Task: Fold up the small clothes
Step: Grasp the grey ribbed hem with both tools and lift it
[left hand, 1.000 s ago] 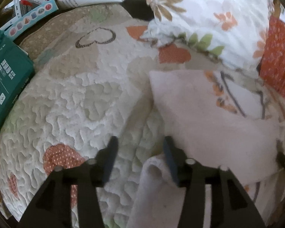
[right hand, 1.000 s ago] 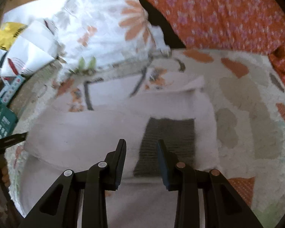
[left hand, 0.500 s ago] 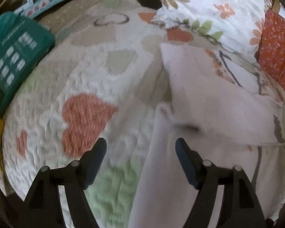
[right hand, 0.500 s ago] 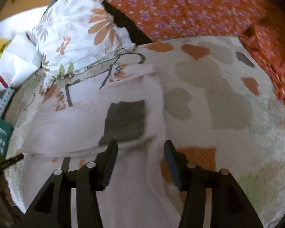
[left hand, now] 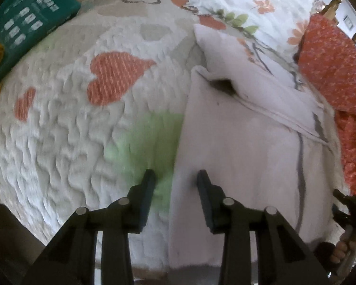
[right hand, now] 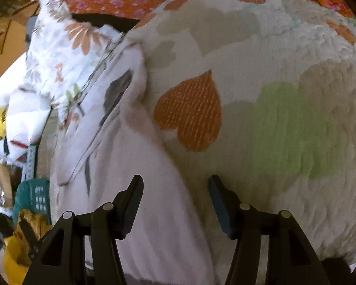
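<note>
We are seeing a pale pink garment [left hand: 237,147] lying flat on the heart-print quilt [left hand: 66,123]; its long axis is running from the near edge of the bed away toward the floral pillow [left hand: 244,2]; the far part is lying folded back over the body, with a dark patch [left hand: 223,85] showing under the fold in the left wrist view; in the right wrist view the same garment [right hand: 140,180] is stretching up-left, with the dark grey patch [right hand: 117,90] on its far part.

The left gripper [left hand: 175,180] is pointing steeply down at the garment's left edge; its jaws are closing; the edge is sitting between them, right finger on the fabric, left finger over a green patch [left hand: 144,142] of the quilt; the pads are not pressing the cloth yet.

The right gripper [right hand: 175,187] is also angling down, over the garment's right edge; its jaws are standing apart with the edge between them, left finger over the fabric, right finger over the quilt [right hand: 284,95]; nothing is clamped.

A hand [left hand: 341,249] holding a grip is showing at the lower right of the left view.

Further out: an orange floral cloth [left hand: 330,71] on the right; a teal package [left hand: 28,23] at the far left; something yellow [right hand: 19,244] beside it, too blurred to name.
</note>
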